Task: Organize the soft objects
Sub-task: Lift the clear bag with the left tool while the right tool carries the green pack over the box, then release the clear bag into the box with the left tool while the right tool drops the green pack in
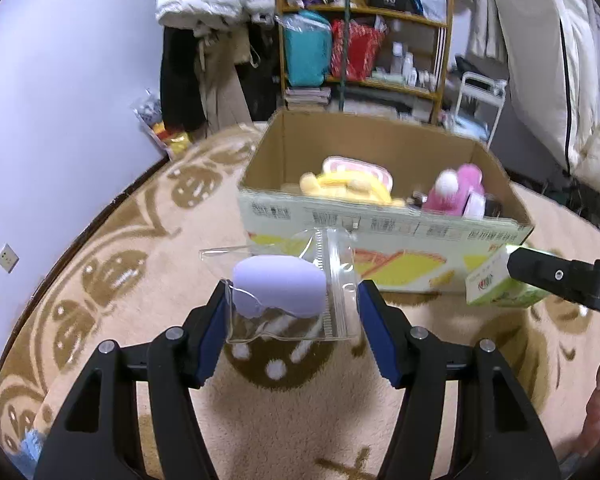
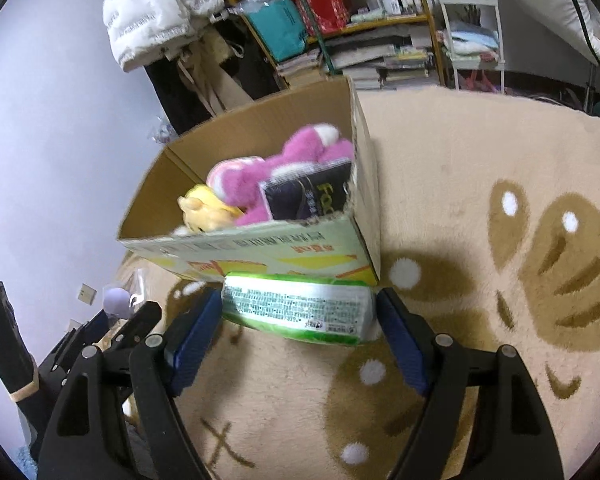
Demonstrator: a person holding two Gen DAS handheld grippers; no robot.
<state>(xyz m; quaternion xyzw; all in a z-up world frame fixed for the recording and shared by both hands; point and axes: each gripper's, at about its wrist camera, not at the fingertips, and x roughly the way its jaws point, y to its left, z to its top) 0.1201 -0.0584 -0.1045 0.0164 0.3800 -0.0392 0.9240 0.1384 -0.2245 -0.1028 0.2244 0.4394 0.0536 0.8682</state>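
On my left gripper (image 1: 292,312) the jaws stand fairly wide, pinching a clear zip bag (image 1: 296,292) with a lavender sponge (image 1: 280,286) inside; its zip strip runs away from me toward the cardboard box (image 1: 380,236), and the sponge's long axis lies crosswise between the fingers. My right gripper (image 2: 298,316) is spread about as wide, clamped on a green-and-white tissue pack (image 2: 300,308) lengthwise across the pads, just in front of the box's near wall above the beige rug (image 2: 480,160). Inside the box lie a pink plush (image 2: 284,168) and a yellow plush (image 2: 204,212).
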